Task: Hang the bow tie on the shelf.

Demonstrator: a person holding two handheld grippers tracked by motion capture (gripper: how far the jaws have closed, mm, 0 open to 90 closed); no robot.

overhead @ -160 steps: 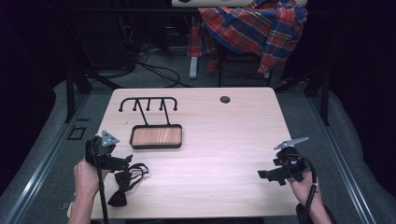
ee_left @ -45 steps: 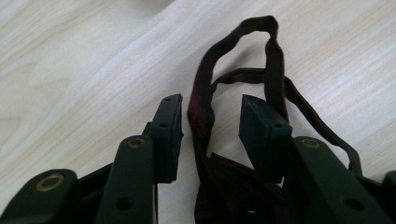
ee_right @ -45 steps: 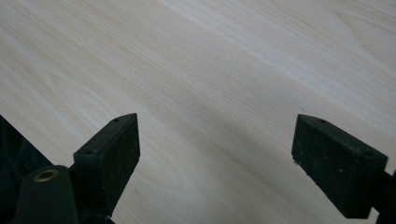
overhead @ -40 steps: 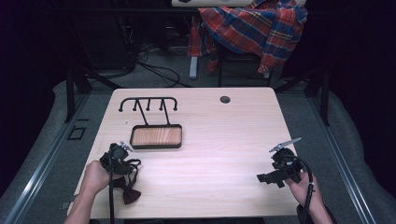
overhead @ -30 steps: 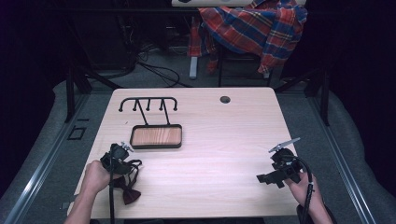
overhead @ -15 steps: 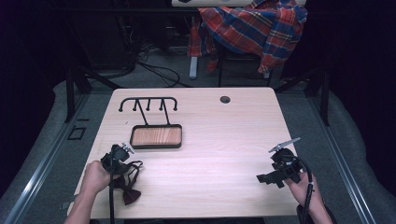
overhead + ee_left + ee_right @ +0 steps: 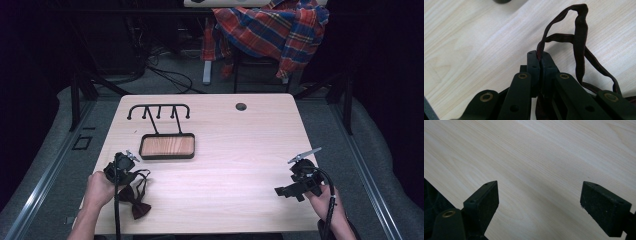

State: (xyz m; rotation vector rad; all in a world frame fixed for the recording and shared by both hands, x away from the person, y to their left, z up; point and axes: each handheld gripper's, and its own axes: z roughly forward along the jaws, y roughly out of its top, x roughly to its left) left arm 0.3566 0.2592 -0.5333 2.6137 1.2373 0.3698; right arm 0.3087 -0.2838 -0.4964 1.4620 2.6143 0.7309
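Note:
A dark maroon bow tie [image 7: 135, 200] lies at the table's front left, its thin strap [image 7: 579, 42] looping up off the wood. My left gripper [image 7: 121, 165] is over it, and in the left gripper view the gripper [image 7: 540, 56] is shut on the strap, which comes out between the two closed jaws. A black stand [image 7: 166, 145] with a wooden base tray and a row of hooks [image 7: 159, 110] sits just beyond, at the left of the table. My right gripper [image 7: 287, 190] is open at the front right, low over bare wood, nothing between its pads [image 7: 486, 200].
A round cable hole [image 7: 241, 106] sits near the table's far edge. Behind the table a chair draped with a plaid shirt [image 7: 270, 30] stands among floor cables. The light wooden table [image 7: 240, 150] has dark frame rails on both sides.
Since 5.3 s ago my left gripper came down and forward onto the bow tie and shut on its strap. Over the last second it hardly moved. The right gripper stays put.

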